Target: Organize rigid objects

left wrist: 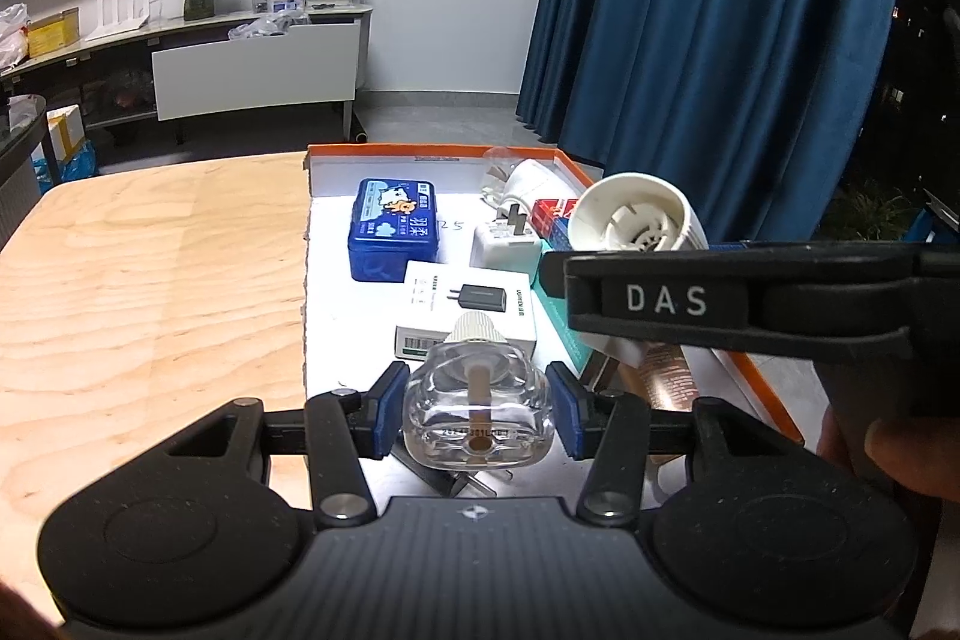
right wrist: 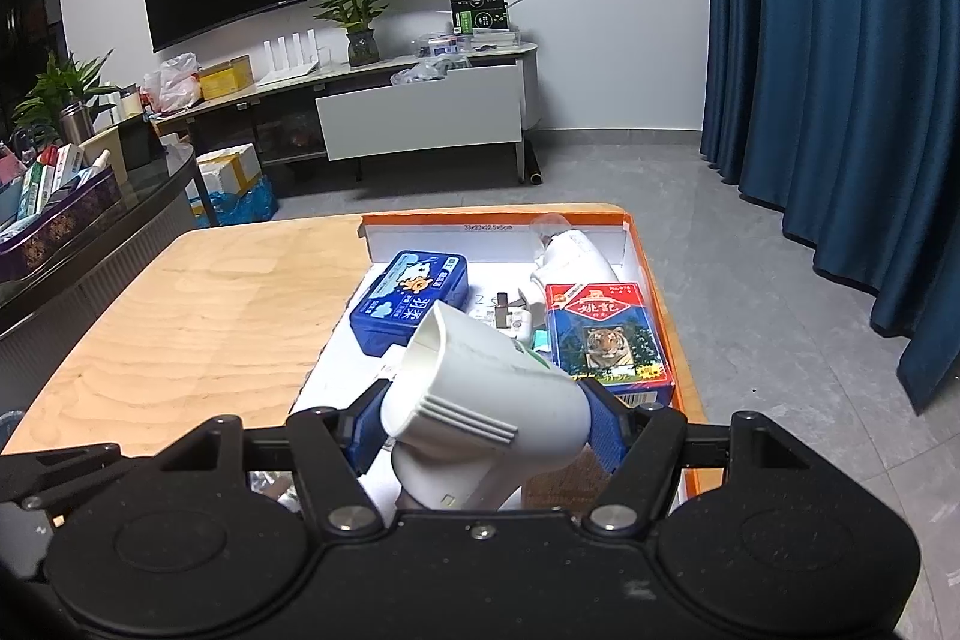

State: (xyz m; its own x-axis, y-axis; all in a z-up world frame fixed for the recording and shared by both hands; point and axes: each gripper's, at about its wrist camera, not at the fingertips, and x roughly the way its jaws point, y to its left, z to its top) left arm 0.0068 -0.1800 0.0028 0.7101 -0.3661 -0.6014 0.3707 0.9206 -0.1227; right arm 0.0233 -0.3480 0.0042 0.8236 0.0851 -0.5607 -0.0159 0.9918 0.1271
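The left gripper (left wrist: 477, 415) is clamped on a clear glass bottle (left wrist: 477, 400), its blue pads pressing both sides; the bottle's white ribbed cap (left wrist: 477, 328) points away from the tongs and a tan wick shows inside. The right gripper (right wrist: 483, 418) is closed around a white plastic heater unit (right wrist: 480, 388), whose open round mouth tilts up and to the left of the tongs.

Only the left wrist view shows into that mouth (left wrist: 636, 217), with its white inner fittings; there the right tongs cross as a black bar marked DAS (left wrist: 666, 301), to the right of and beyond the bottle. A hand (left wrist: 900, 454) shows at that view's right edge.

Both held things hang over an orange-rimmed tray (right wrist: 660, 292) on a wooden table (left wrist: 150, 280). Beyond the left tongs lie a white charger box (left wrist: 468, 307), a blue tin (left wrist: 396, 235) and a white plug adapter (left wrist: 507, 244). The right wrist view alone shows the face of a card box with a tiger picture (right wrist: 606, 334), just beyond and right of its tongs, and a white curved piece (right wrist: 573, 256) at the tray's far end. A blue curtain (right wrist: 840, 40) hangs to the right.
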